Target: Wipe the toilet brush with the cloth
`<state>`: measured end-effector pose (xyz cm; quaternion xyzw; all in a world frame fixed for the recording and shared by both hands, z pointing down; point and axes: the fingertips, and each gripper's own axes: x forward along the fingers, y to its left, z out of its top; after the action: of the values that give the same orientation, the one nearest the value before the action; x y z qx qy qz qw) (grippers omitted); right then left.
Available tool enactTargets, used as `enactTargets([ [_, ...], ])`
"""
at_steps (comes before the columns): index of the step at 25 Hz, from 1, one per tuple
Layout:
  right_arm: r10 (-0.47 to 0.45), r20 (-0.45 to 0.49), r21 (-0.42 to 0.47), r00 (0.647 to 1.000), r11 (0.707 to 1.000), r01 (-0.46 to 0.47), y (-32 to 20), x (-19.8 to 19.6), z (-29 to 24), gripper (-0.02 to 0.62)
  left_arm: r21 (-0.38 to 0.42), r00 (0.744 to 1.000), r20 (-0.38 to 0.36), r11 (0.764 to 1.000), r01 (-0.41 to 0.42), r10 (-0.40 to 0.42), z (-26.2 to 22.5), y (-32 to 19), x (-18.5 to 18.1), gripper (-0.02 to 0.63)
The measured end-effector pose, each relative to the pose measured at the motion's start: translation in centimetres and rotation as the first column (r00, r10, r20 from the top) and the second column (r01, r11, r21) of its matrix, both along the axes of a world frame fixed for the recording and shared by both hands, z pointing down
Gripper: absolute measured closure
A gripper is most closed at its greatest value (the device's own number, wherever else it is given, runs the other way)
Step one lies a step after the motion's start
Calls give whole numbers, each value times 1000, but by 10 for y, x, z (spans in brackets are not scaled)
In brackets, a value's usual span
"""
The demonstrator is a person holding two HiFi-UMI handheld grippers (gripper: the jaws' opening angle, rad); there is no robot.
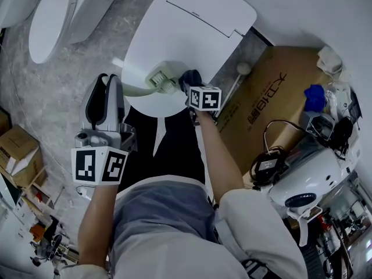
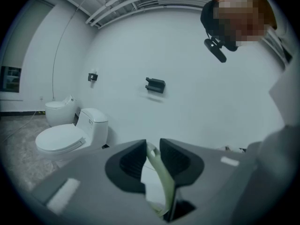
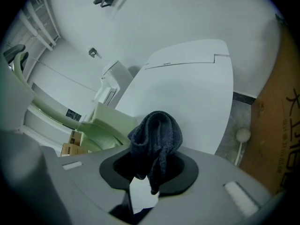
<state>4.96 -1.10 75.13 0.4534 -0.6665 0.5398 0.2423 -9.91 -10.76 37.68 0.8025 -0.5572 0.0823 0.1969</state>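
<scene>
Head view: left tool (image 1: 116,83) tight on the toilet brush (image 1: 161,79), right tool (image 1: 195,89) tight on the dark cloth (image 1: 190,76)

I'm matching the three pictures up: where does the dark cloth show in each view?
Head view: cloth at centre, just right of the toilet brush head.
Left gripper view: not in it.
Right gripper view: cloth at centre, clamped between the jaws.
Shared landmark: the pale green toilet brush, in all three.
</scene>
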Motion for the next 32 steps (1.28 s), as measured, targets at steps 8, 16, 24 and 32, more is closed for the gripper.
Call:
enactTargets([
  [8,67,3,-16,998,998,-67,24,-9,0,496,20,999,-13,999,-34,34,-2,0,2,606],
  [16,374,69,-36,925,927,-373,45,-26,6,495,37,994,-27,994,-101,102,0,1,1,606],
  [24,629,132,-67,766,776,-627,60,-41,8,495,57,982,-45,982,-179,182,0,1,2,606],
  [32,764,160,-99,626,643,-760,77,-57,8,495,68,968,-53,968,-241,245,0,5,3,606],
])
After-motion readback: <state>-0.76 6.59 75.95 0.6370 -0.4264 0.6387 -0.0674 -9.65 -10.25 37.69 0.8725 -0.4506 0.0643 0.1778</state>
